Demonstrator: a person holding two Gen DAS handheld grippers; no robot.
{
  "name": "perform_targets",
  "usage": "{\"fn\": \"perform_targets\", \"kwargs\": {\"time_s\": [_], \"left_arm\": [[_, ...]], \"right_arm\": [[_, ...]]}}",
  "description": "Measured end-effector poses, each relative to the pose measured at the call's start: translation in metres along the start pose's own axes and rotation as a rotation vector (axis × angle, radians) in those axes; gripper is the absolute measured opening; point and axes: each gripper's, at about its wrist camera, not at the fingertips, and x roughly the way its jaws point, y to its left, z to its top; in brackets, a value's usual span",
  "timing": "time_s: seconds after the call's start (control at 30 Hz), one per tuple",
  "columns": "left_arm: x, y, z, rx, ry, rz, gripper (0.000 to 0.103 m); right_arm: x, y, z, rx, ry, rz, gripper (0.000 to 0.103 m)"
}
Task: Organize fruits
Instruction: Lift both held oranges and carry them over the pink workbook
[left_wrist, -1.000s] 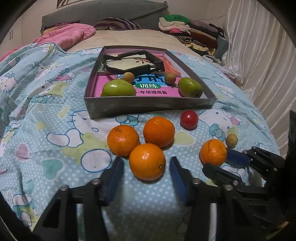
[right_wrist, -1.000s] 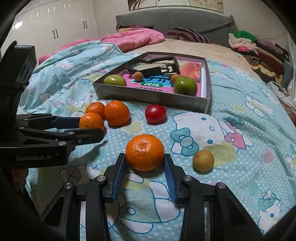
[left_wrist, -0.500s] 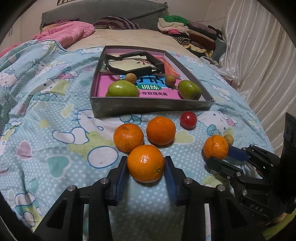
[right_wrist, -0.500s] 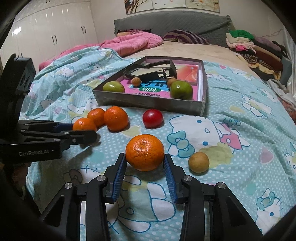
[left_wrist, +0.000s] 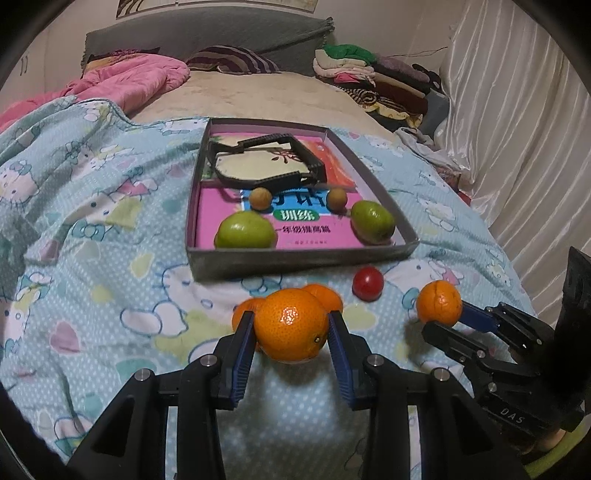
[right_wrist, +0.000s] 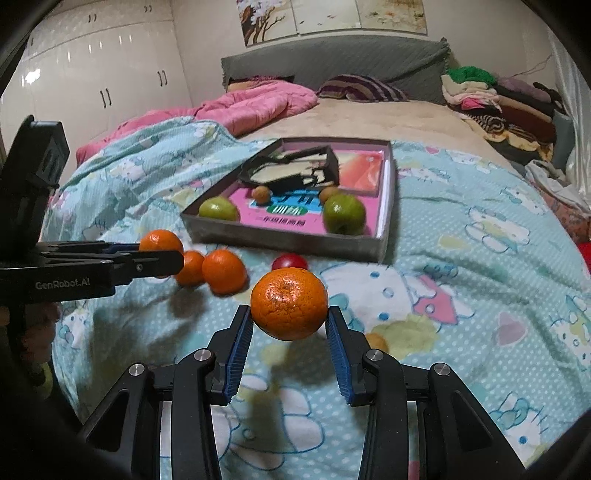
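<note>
Both tongs are busy: the left gripper (left_wrist: 291, 326) is clamped on one orange (left_wrist: 291, 325), its jaws just now closed onto it, and the right gripper (right_wrist: 290, 321) is clamped on another orange (right_wrist: 289, 303). Each orange hangs a little above the blue blanket (left_wrist: 92, 258), on the near side of the grey box (left_wrist: 295, 262). Two more oranges (right_wrist: 212, 269) sit on the blanket between the tongs and the box, touching each other. A small red fruit (left_wrist: 368, 283) lies just in front of the box wall, and a small brown fruit (right_wrist: 376, 341) peeks out beside the right tongs. Inside the box, two green fruits (left_wrist: 245, 234) rest near the front wall and two little brown ones (left_wrist: 261, 198) lie farther back, all on a pink book (left_wrist: 229, 206). It looks like the carrying step has begun. Next, I think both oranges need to go over the front wall and come down gently in a bare spot, so they do not bump the green fruits.
</note>
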Motion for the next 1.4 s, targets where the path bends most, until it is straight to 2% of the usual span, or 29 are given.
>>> {"fn": "perform_targets", "kwargs": {"time_s": [0.33, 0.67, 1.4], "left_arm": [[0.008, -0.011, 0.025, 0.015, -0.016, -0.015, 0.039], [0.028, -0.021, 0.053, 0.036, -0.003, -0.021, 0.039], [0.080, -0.028, 0.079, 0.068, 0.044, 0.023, 0.039]], "right_arm": [[-0.001, -0.020, 0.027, 0.013, -0.029, -0.040, 0.042], [0.025, -0.036, 0.062, 0.001, -0.021, -0.063, 0.042], [0.052, -0.043, 0.064, -0.019, 0.013, -0.085, 0.042]]}}
